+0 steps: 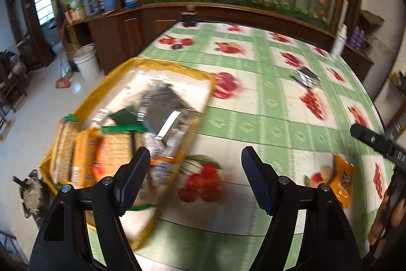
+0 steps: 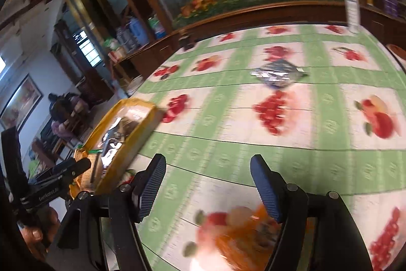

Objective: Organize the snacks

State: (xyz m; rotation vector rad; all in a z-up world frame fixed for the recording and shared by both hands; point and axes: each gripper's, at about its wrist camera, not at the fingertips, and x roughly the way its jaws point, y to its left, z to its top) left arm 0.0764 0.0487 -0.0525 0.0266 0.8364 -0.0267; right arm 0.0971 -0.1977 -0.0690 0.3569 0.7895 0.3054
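Nearest, the left claw [image 1: 195, 179] hangs with its jaws apart and nothing between them, above the table [image 1: 253, 123] just beside the yellow-rimmed box [image 1: 162, 67]. The right claw [image 2: 208, 187] is likewise spread wide and empty, over an orange snack packet [image 2: 243, 238] lying flat on the fruit-print cloth; blur hides which way its long axis runs. In the box at the table's left edge lie cracker packs [image 1: 114, 151] and a silvery pack [image 1: 162, 108]. Farther out, a silver foil packet [image 2: 276, 73] lies flat alone, long axis across the right wrist view.
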